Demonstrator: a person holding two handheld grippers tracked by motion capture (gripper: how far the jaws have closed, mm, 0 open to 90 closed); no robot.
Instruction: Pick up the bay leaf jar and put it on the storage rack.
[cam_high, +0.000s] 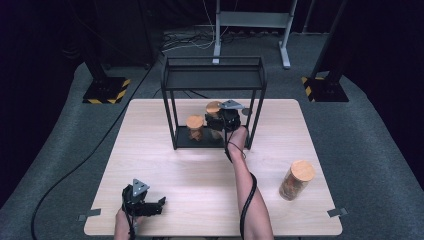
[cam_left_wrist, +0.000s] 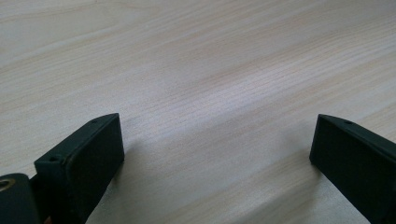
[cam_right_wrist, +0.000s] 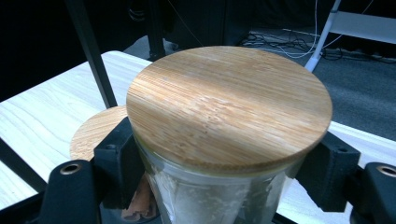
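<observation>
Your right gripper (cam_right_wrist: 224, 186) is clamped on the glass jar (cam_right_wrist: 219, 196) just under its bamboo lid (cam_right_wrist: 229, 105), inside the black rack (cam_high: 214, 80). Glass is slick and breakable, so hold below the lid. Your left gripper (cam_left_wrist: 217, 154) rests open over the table (cam_left_wrist: 196, 70).

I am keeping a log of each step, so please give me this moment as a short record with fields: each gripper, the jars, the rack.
right gripper: shut on the held jar, jaws on the glass just under its bamboo lid, at the rack's lower shelf
left gripper: open, holds nothing, low over the table near its front left
second jar: upright on the lower shelf, left of the held one
third jar: upright on the table, right side
rack: black metal, at the table's far middle
</observation>
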